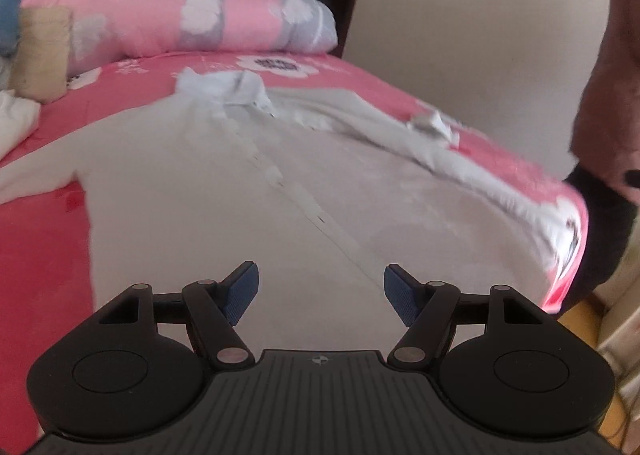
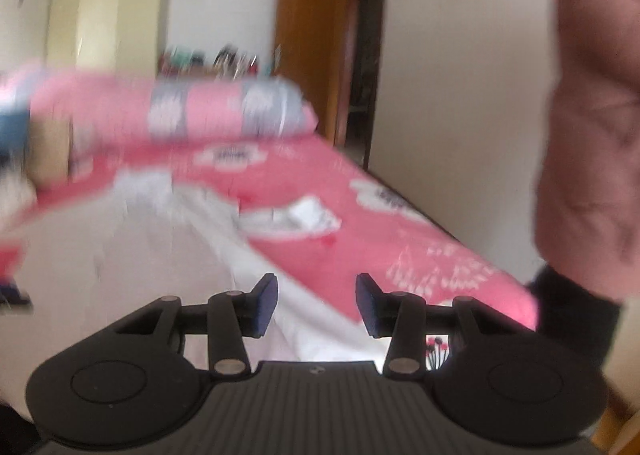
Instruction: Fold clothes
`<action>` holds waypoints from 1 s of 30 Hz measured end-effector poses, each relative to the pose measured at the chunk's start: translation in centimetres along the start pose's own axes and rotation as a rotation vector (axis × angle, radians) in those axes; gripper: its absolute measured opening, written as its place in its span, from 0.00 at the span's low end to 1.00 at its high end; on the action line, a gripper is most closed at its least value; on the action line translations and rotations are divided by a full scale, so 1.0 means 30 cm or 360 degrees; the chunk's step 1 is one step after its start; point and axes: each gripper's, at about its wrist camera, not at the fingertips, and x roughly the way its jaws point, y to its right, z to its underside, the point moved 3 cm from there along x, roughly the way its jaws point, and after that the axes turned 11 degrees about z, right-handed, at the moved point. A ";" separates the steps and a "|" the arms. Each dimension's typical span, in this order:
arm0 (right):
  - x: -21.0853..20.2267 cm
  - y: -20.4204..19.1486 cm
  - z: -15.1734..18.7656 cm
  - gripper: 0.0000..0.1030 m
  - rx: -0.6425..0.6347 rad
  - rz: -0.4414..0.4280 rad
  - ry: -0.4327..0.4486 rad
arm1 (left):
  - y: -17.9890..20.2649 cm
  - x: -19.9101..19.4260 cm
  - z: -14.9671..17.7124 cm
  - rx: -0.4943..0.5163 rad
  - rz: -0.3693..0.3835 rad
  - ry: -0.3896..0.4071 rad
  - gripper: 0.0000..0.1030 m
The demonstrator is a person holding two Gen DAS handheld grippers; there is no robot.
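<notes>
Two pillows (image 1: pixel 40 51) | rolled quilt (image 1: pixel 208 15) | beyond shirt (image 1: pixel 224 191)

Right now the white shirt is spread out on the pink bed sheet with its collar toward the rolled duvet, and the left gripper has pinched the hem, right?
Not quite. The left gripper is open, with nothing between its pads, as the left wrist view shows. The white shirt does lie spread on the pink bed sheet, collar toward the rolled duvet.

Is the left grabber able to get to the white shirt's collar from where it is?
Probably yes. The left gripper is open and empty above the white shirt, which lies spread on the pink bed. Nothing sits between it and the collar farther up the shirt.
</notes>
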 end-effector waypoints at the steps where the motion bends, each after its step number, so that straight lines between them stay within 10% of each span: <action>1: 0.038 -0.044 0.029 0.43 -0.0097 0.0013 -0.0011 | 0.011 0.008 0.006 0.0015 -0.0023 -0.0017 0.68; 9: 0.258 -0.273 0.232 0.38 -0.0799 0.0202 0.0051 | 0.049 0.049 0.047 0.0043 -0.0132 -0.0120 0.68; 17: 0.363 -0.226 0.292 0.17 -0.0797 0.0115 -0.0012 | 0.048 0.065 0.068 0.0015 -0.0177 -0.0155 0.68; 30: 0.342 0.090 0.112 0.04 0.0355 -0.0416 -0.0230 | 0.046 0.065 0.072 0.0008 -0.0182 -0.0160 0.69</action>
